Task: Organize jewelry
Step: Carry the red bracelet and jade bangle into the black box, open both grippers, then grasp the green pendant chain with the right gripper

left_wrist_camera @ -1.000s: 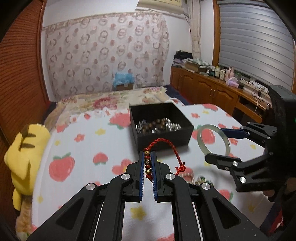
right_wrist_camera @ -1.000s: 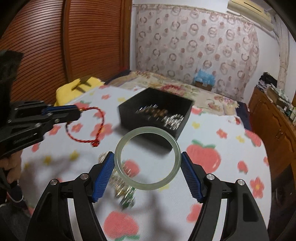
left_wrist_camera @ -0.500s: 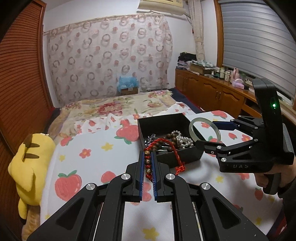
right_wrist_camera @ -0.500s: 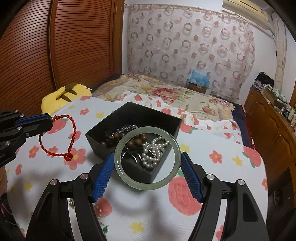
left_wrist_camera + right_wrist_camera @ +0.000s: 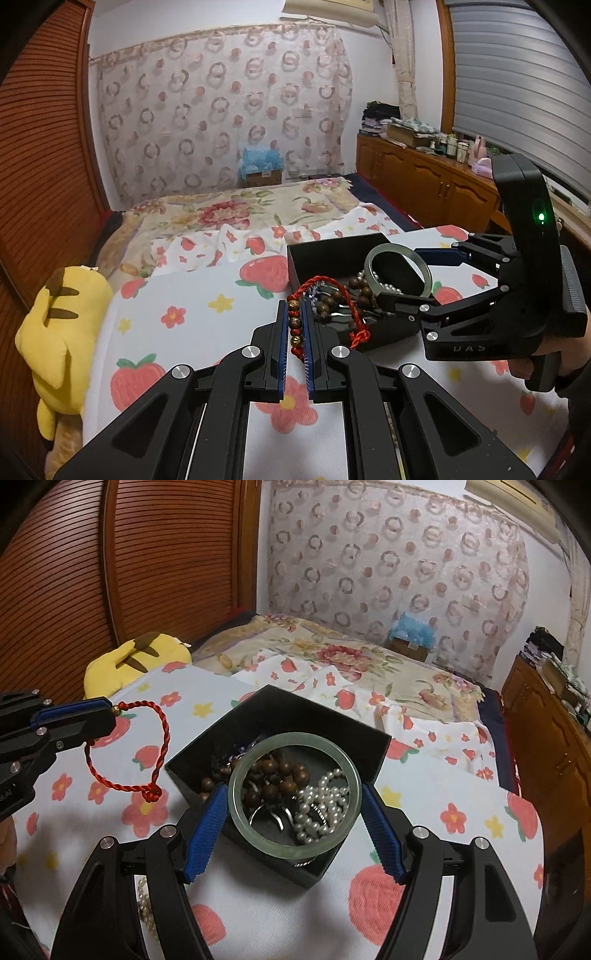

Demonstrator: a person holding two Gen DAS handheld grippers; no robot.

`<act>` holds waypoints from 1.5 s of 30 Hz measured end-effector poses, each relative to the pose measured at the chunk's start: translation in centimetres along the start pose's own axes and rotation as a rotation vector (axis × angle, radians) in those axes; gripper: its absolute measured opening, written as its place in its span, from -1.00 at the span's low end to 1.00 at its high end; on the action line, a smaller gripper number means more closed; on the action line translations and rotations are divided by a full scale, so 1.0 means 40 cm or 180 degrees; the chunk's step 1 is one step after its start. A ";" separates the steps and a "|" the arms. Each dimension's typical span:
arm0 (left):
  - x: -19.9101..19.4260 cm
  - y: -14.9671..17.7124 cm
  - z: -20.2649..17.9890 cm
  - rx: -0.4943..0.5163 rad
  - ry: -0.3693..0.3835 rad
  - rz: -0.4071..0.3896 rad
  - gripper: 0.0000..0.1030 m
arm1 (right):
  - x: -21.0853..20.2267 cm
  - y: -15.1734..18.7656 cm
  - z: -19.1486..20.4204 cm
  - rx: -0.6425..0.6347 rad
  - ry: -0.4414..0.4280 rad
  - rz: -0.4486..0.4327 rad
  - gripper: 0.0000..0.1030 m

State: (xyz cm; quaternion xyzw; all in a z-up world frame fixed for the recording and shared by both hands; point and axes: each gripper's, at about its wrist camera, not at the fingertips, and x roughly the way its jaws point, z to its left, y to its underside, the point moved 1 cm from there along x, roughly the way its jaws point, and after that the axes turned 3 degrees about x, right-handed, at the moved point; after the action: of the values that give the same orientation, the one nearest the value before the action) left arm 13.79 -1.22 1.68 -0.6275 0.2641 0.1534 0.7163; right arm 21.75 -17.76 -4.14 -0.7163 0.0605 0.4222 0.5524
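The left gripper (image 5: 295, 325) is clenched on the beaded stretch of a red cord bracelet (image 5: 334, 295); the small brown and gold beads sit pinched between its blue pads, and the cord loops out ahead with its knot hanging at about 4 o'clock from the tips, over the near rim of the box (image 5: 332, 251). From the right wrist view the same bracelet (image 5: 147, 753) dangles off the left gripper (image 5: 107, 716) at 9 o'clock, clear of the box (image 5: 258, 709) and above the cloth (image 5: 92, 842) — it touches neither. The right gripper (image 5: 293, 808) stands wide yet grasps a pale green bangle (image 5: 236, 805), one pad against each outer side, the ring lying roughly flat over the near corner of the box. Through the ring show brown wooden beads (image 5: 277, 779) and a string of pearls (image 5: 325, 805), both lying inside the box with some silvery pieces I cannot make out. In the left view the bangle (image 5: 421, 269) is at 2 o'clock from the left gripper, over the right part of the box, with the right gripper (image 5: 413, 280) and the hand (image 5: 543, 365) holding it further right. The box rests on a white cloth printed with strawberries and flowers. A little pile of beaded jewelry (image 5: 142, 904) lies on the cloth at 7 o'clock, partly hidden behind the right gripper's left finger. A yellow plush toy (image 5: 59, 332) sits at the cloth's left edge at 9 o'clock.
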 end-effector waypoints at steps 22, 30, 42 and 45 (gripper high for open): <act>0.132 -0.084 -0.077 0.0131 0.0062 0.0149 -0.87 | -0.105 0.121 -0.081 0.0219 -0.0007 -0.0071 0.42; 0.119 -0.072 -0.106 0.0186 0.0133 0.0091 -0.12 | -0.139 0.181 -0.053 0.0231 -0.0135 -0.0056 0.25; 0.032 0.008 -0.090 0.0152 0.0158 0.0138 0.55 | -0.178 0.290 0.048 0.0070 -0.0411 0.0108 -0.16; 0.014 0.029 -0.102 0.0216 0.0169 0.0144 0.62 | -0.178 0.309 0.065 0.0045 -0.0463 0.0197 -0.36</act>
State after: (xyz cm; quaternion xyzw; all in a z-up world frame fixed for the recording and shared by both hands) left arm 12.86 -5.08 0.11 -0.6006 0.3021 0.1438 0.7262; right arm 9.00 -23.01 -8.62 -0.6776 0.0452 0.4895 0.5470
